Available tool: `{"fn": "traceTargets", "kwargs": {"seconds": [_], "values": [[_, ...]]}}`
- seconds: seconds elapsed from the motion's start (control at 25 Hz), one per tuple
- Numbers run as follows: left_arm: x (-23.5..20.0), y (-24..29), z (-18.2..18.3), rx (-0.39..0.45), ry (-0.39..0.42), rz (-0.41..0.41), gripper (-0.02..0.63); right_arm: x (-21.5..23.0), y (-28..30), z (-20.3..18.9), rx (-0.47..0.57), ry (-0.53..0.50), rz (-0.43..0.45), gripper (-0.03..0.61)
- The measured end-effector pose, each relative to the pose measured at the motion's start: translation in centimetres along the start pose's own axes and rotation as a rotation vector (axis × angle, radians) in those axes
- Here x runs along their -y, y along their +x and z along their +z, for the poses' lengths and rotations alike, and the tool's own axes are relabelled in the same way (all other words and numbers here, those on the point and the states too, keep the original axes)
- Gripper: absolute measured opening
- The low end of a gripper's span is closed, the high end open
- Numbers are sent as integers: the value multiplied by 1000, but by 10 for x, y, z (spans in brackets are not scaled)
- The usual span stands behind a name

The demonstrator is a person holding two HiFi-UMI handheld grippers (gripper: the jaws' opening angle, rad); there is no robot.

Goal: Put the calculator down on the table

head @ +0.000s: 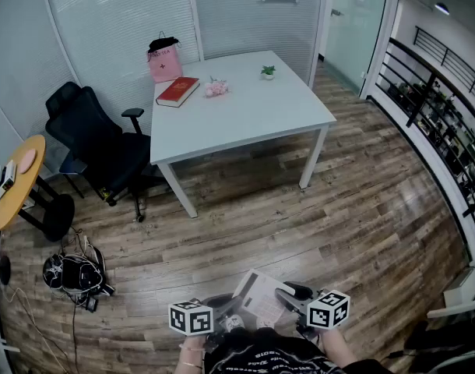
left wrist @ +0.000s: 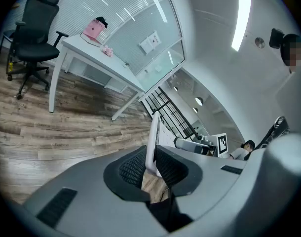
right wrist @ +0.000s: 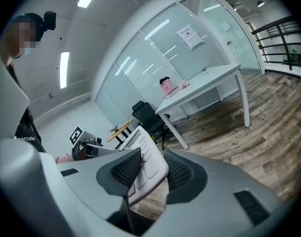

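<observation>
A wooden plank floor filled most of the head view, and a white tabletop stood on it in the upper middle of the frame. A black office chair sat just to the left of it. On the tabletop's far left corner stood a pink bag. A red book lay near it, and pink flowers and a tiny potted plant lay further right. At the bottom centre of the frame, well apart from the tabletop and above the floor, the two claws met on the calculator. The left claw had its pads nearly together, pinching one thin edge of it. The right claw stood wider, with the calculator slanting between its pads and touching both. The calculator was a flat, pale slab, white to faintly pink, with rounded corners. It showed rows of low, light keys on its face and a ridged strip near one end. Seen edge-on in the left gripper view, it was only a slim white line.
</observation>
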State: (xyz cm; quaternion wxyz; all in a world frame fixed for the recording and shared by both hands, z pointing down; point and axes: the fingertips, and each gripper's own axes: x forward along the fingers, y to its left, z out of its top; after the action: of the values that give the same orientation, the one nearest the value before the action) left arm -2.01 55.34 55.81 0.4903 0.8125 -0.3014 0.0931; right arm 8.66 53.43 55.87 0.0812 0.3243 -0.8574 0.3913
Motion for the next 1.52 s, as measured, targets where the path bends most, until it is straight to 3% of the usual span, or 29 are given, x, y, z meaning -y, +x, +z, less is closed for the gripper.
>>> {"fn": "traceTargets", "kwargs": {"seconds": [0.56, 0.92, 1.32, 1.52], "values": [[-15, -13, 10, 21, -4, -29, 67, -8, 17, 4, 20, -4, -51, 160], [-33, -30, 8, -30, 27, -59, 67, -21, 34, -10, 58, 34, -109, 164], [-53, -39, 6, -25, -3, -42, 67, -22, 56, -18, 37, 56, -104, 166], [-66, -26, 25, -3, -4, -8, 67, -3, 73, -4, 19, 62, -73, 167]]}}
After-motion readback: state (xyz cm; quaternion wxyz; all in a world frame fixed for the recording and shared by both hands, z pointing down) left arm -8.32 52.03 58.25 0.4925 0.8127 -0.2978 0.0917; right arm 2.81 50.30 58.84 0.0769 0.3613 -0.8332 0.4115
